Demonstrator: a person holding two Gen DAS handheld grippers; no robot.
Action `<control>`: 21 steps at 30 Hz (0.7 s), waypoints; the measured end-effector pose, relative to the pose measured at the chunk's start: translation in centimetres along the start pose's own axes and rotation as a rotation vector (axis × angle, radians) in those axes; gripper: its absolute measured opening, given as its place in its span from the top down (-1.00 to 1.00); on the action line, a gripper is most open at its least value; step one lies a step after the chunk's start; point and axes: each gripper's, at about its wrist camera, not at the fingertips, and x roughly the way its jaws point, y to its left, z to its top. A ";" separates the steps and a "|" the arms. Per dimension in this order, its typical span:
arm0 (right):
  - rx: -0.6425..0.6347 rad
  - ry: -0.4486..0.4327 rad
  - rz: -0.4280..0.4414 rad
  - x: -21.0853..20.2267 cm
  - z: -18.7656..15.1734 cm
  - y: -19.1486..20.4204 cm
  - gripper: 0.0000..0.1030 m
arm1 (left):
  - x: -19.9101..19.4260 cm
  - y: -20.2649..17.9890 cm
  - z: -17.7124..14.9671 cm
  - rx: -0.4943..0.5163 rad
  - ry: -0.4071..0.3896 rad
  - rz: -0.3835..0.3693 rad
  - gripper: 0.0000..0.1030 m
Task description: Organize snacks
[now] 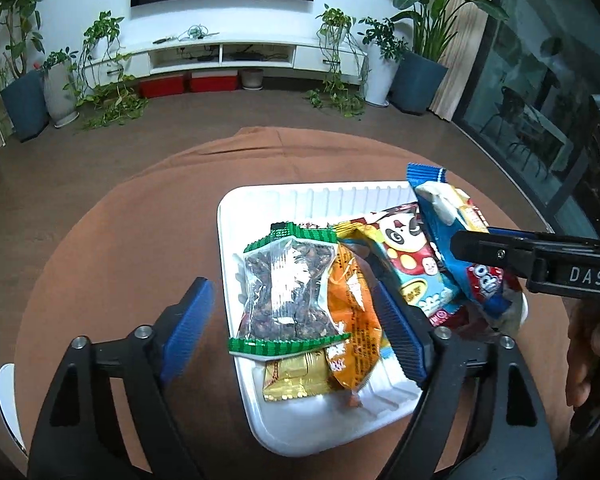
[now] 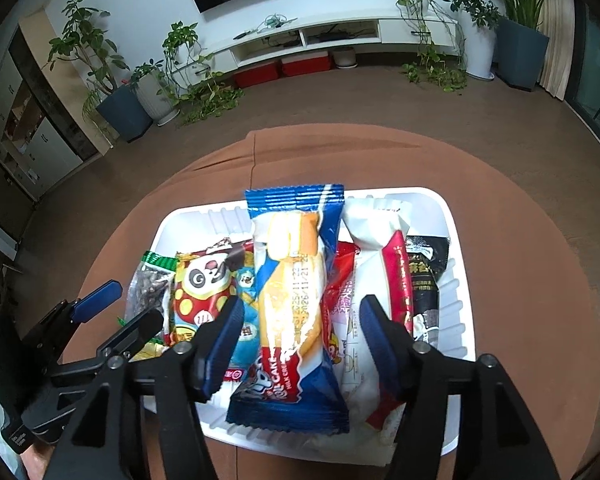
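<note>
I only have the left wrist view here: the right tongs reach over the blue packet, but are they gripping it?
Observer: No. The right tongs stand open astride the blue roll cake packet, pads clear of it.
Operator: Anything in the tray beyond that packet?
Observer: A white packet lies right beside it.
Operator: And past that?
Observer: A black packet against the tray's right wall.

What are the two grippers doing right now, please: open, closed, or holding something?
Left gripper: open, astride the green-edged packet, not gripping it.
Right gripper: open, the blue roll cake packet lying loose between its fingers.
</note>
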 end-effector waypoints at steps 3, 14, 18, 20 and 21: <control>0.003 -0.027 0.016 -1.4 -0.2 0.3 -0.42 | -1.9 -0.2 -0.3 0.000 -0.033 0.011 -0.86; -0.085 -0.221 0.021 -8.8 -3.8 2.6 -0.81 | -13.1 -4.5 -4.8 0.128 -0.268 0.114 -1.00; -0.119 -0.339 0.007 -12.8 -6.9 2.9 -0.84 | -17.1 -7.8 -7.4 0.153 -0.307 0.196 -1.00; -0.118 -0.430 0.002 -15.2 -8.5 2.7 -0.85 | -19.3 -8.9 -9.2 0.121 -0.340 0.246 -1.00; -0.117 -0.487 0.004 -16.8 -9.4 2.6 -0.90 | -20.1 -9.4 -9.9 0.110 -0.355 0.278 -1.00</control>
